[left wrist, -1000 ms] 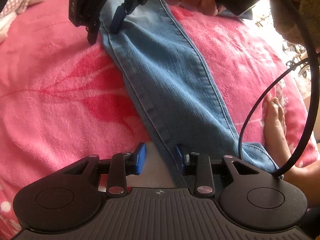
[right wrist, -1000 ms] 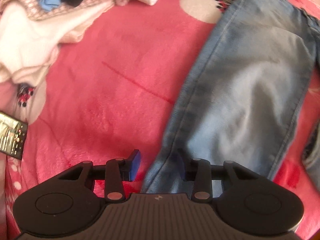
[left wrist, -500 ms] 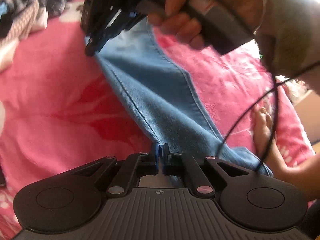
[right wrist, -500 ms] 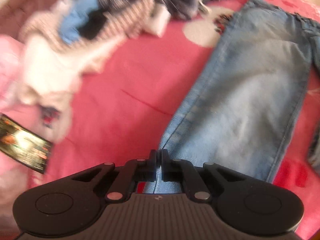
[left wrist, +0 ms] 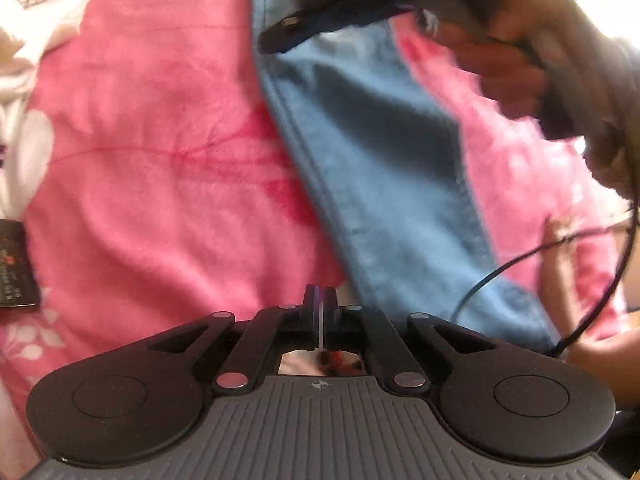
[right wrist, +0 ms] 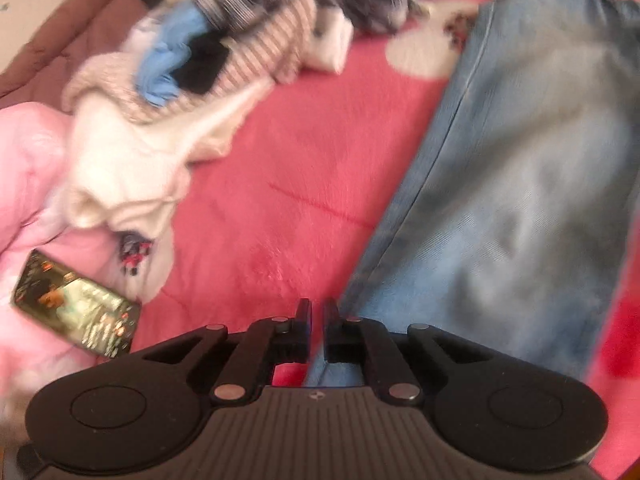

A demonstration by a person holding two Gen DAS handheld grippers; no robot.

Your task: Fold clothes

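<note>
My left claw (left wrist: 321, 300) is clenched, its two fingers pressed together on a thin edge that I take to be the jeans (left wrist: 376, 152), though blur hides the pinch itself. My right claw (right wrist: 317, 320) is clamped on the jeans (right wrist: 520, 184) too, denim showing in the narrow gap between its fingers. From the left wrist view the pale blue leg runs away from me, lifted and slanting across the pink blanket (left wrist: 160, 152), up to the right claw (left wrist: 280, 38) gripped by my hand (left wrist: 508, 68). A heap of clothes (right wrist: 192, 80) lies well apart to the left, with a phone (right wrist: 76, 304) near it on the blanket (right wrist: 320, 160).
</note>
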